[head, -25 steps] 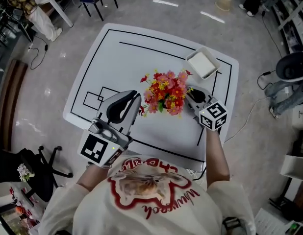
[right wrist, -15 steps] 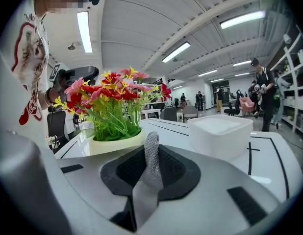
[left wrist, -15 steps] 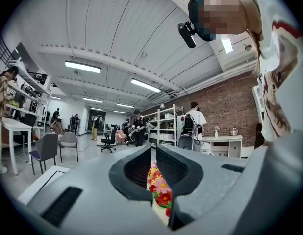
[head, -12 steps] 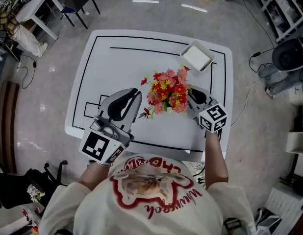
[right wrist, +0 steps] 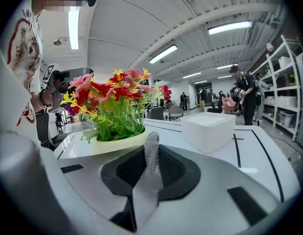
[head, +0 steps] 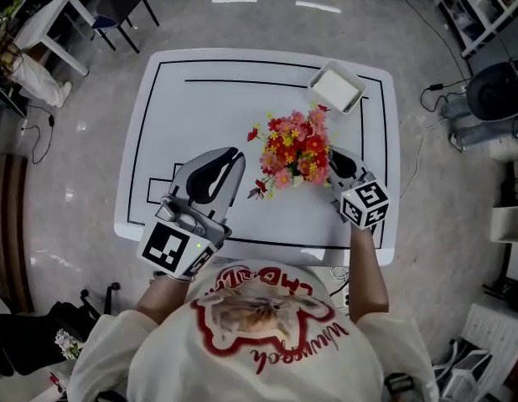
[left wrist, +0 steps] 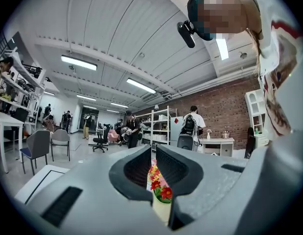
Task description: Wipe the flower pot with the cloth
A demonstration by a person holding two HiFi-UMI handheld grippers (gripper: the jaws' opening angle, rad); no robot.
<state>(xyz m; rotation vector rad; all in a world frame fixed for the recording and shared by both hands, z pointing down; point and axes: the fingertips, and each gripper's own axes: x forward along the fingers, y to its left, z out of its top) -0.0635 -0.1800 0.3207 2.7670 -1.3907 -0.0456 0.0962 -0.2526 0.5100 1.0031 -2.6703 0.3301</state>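
The right gripper (head: pixel 341 162) has its fingers clamped on a grey cloth (right wrist: pixel 151 153), just beside the cream flower pot (right wrist: pixel 117 143) standing on the white bench (head: pixel 200 99). Opposite, the left gripper (head: pixel 230 159) faces the pot, fingers together, empty.

Really bright, even light all round, coming off long strip lights (left wrist: pixel 79 62) on the ceiling. In the head view they bounce off the shiny floor (head: pixel 91 182) as white streaks up top. The white table (head: pixel 209 107) is nearly blown out, and the shadows on it are just soft and faint. The flowers (head: pixel 294 147) stay punchy and saturated. Both gripper views are full fisheye, with black rounded corners and the ceiling beams and shelving (right wrist: pixel 284 102) bent into curves. One tube (right wrist: pixel 73 27) close overhead clips to pure white. Far background goes small and a bit mushy.
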